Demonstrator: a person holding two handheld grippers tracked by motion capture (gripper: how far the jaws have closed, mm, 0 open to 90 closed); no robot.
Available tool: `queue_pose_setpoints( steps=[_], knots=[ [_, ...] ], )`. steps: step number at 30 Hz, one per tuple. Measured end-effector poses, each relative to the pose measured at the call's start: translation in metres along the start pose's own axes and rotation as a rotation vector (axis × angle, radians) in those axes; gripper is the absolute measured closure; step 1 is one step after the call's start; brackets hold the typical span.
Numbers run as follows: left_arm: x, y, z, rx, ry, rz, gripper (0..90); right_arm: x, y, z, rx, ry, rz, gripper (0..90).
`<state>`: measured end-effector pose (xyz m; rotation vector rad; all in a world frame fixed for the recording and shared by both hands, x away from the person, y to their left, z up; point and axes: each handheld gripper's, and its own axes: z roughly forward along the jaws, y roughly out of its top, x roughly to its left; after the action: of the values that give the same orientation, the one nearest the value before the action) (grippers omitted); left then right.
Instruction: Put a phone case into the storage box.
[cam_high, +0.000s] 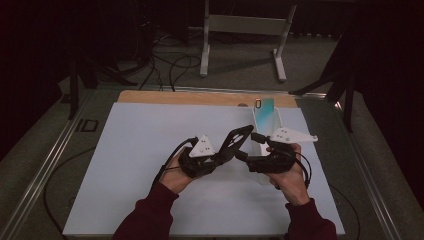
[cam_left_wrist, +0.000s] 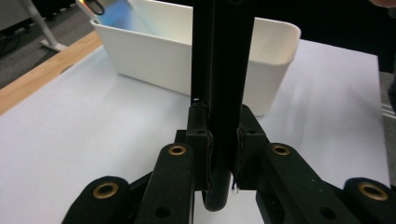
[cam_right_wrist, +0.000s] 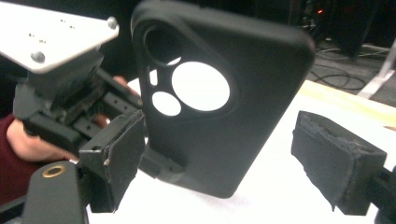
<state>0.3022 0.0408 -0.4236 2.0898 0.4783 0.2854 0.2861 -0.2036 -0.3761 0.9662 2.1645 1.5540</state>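
The left gripper (cam_high: 231, 145) is holding a black phone case (cam_high: 239, 136) up over the desk (cam_high: 140, 150). Its fingers (cam_left_wrist: 200, 140) are squeezing tight on the thin edge of the case. The case is standing up tall between the two hands, with round camera holes near its top.

The right gripper (cam_high: 250, 150) is just beside the case. Its fingers (cam_right_wrist: 116, 158) are standing wide apart, one on each side of the case, and the pads are not pressing on it.

A white bin (cam_left_wrist: 261, 51) is sitting on the desk behind the case. Something blue and shiny (cam_high: 264, 112) is lying in the bin.
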Motion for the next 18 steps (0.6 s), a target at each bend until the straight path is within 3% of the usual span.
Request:
queue_pose_setpoints(
  steps=[7,13,18],
  knots=[
    [0.000,0.000,0.002,0.003,0.001,-0.015,80.3,0.008,0.007,0.007,-0.039,-0.042,0.032,12.6],
    [-0.001,0.000,0.003,-0.002,-0.007,-0.028,80.3,0.011,0.013,0.012,-0.100,-0.065,0.106,12.6],
    [-0.001,0.001,0.004,-0.009,-0.024,-0.045,80.4,0.015,0.014,0.017,-0.123,-0.102,0.115,12.2]
  ],
)
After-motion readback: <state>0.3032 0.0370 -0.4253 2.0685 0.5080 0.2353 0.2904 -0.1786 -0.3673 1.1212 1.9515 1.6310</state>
